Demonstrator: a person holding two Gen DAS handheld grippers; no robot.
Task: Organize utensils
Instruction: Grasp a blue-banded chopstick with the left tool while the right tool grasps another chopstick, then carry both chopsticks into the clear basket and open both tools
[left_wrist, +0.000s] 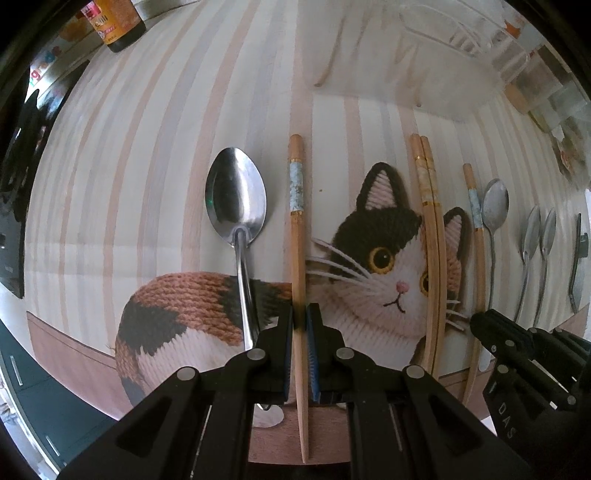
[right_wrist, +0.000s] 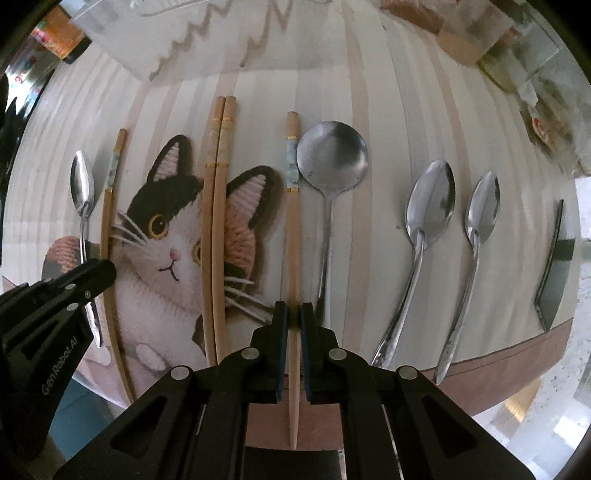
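Utensils lie in a row on a striped cat-print mat (left_wrist: 147, 147). My left gripper (left_wrist: 300, 321) is shut on a blue-banded wooden chopstick (left_wrist: 296, 206); a steel spoon (left_wrist: 236, 199) lies just to its left. My right gripper (right_wrist: 294, 317) is shut on the matching blue-banded chopstick (right_wrist: 292, 206), which also shows in the left wrist view (left_wrist: 476, 229). A pair of cream-banded chopsticks (right_wrist: 218, 206) lies between the two. A round spoon (right_wrist: 332, 155) lies just right of the right gripper's chopstick, then two oval spoons (right_wrist: 428, 206) (right_wrist: 480, 210).
A dark knife-like utensil (right_wrist: 552, 266) lies at the mat's right edge. A clear plastic container (left_wrist: 454, 33) stands at the back. A brown bottle (left_wrist: 114, 22) stands at the back left. The mat's brown front border (right_wrist: 498, 369) is near the table edge.
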